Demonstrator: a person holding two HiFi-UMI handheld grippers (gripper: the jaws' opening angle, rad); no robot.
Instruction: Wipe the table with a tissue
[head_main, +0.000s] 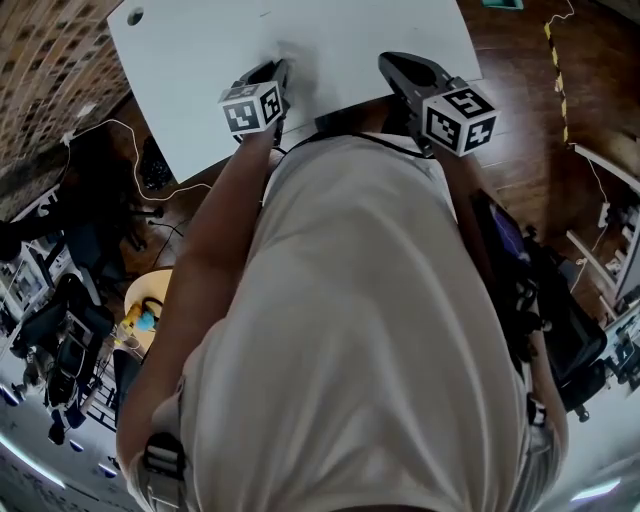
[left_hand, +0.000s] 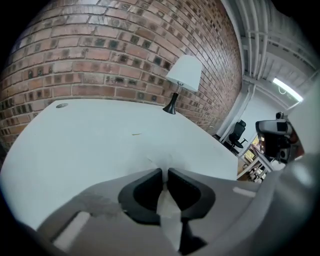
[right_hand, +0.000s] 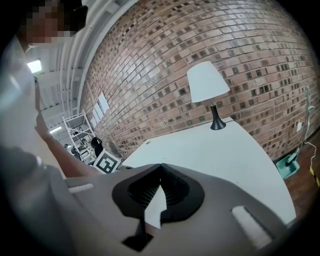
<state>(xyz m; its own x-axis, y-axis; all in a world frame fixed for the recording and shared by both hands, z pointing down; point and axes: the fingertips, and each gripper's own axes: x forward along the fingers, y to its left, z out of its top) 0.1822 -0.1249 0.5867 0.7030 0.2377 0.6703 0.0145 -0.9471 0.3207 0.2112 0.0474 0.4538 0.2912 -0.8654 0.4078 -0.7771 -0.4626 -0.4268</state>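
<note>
Two grippers, one counter, one tissue, one lamp. Left gripper (left_hand: 165, 172) with jaws clenched on the white tissue (left_hand: 168, 202), a crumpled bit poking out past the tips and lying on the counter (left_hand: 100, 135), close to the near edge. Right gripper (right_hand: 160, 166) with jaws pressed together at the tips, nothing between them, held over the near edge, near the left one but apart. Lots of bare white top ahead, all the way to the brick wall (left_hand: 100, 60). Lamp (left_hand: 186, 72) far off at a back corner. One little round hole (left_hand: 61, 105) by the far left corner. One tiny speck (left_hand: 136, 134) near the middle. Teal tray-like thing (right_hand: 286, 165) down on the floor past the right edge, inside too small to tell.
</note>
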